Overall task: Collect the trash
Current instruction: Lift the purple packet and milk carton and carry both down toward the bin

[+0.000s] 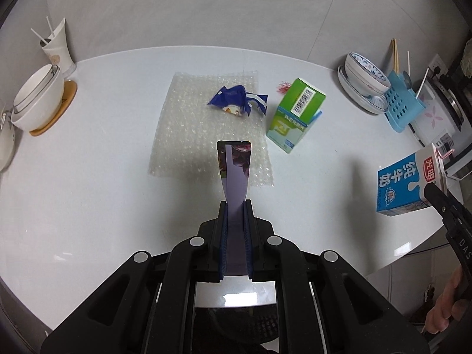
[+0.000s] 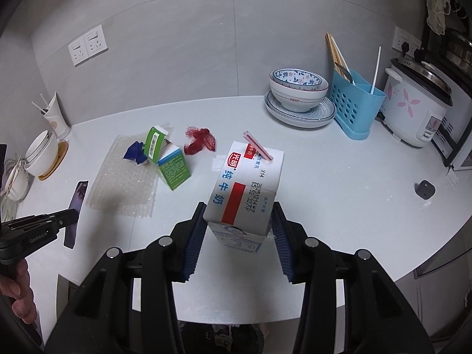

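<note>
1. Right wrist view: the right gripper [image 2: 237, 230] has its pads pressed on both sides of one milk carton [image 2: 244, 188], lifted off the table [image 2: 339, 194], long axis pointing away from the tongs, straw [image 2: 257, 145] at the far end.
2. The left gripper [image 1: 235, 236] is closed tight on one flat purple packet [image 1: 234, 174], sticking straight forward.
3. I'd judge a bin lies below the near table edge; it is mostly hidden.
4. Left on the table: one green box [image 1: 295, 115], one blue wrapper [image 1: 239, 103], one red net [image 2: 200, 141], one bubble wrap sheet [image 1: 191, 135]. The left gripper is nearer these.
</note>
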A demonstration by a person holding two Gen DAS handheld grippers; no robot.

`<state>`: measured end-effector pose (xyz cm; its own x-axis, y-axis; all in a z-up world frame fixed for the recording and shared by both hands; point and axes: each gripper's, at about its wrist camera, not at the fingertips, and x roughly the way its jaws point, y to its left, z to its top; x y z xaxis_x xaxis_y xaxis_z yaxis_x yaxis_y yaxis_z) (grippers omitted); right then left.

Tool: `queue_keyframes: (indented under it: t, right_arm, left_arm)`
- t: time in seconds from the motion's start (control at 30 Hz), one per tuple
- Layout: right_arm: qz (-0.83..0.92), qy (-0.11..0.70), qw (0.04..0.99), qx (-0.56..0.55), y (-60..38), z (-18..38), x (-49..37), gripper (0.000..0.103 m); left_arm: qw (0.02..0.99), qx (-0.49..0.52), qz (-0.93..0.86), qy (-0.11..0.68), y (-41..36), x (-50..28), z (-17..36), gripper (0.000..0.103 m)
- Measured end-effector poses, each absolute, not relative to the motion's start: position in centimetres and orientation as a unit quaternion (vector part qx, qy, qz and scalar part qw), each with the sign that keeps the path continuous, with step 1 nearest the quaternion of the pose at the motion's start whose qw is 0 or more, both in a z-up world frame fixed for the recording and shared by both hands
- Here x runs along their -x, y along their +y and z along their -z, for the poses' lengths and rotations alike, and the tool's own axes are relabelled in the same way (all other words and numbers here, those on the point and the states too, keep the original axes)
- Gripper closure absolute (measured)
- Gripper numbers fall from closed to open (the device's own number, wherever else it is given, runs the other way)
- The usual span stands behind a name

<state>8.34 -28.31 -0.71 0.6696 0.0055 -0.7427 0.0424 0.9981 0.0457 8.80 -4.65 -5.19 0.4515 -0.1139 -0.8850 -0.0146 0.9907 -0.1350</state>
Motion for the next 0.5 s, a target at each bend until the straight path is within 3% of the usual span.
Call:
queue_keyframes:
  t: [0.5]
  right_arm:
    - [-0.016, 0.406, 0.914, -0.019, -28.5, 0.5, -3.6, 0.061]
  left_arm:
    - [0.851, 0.058, 0.028, 0.522, -6.2, -3.2, 4.9, 0.094]
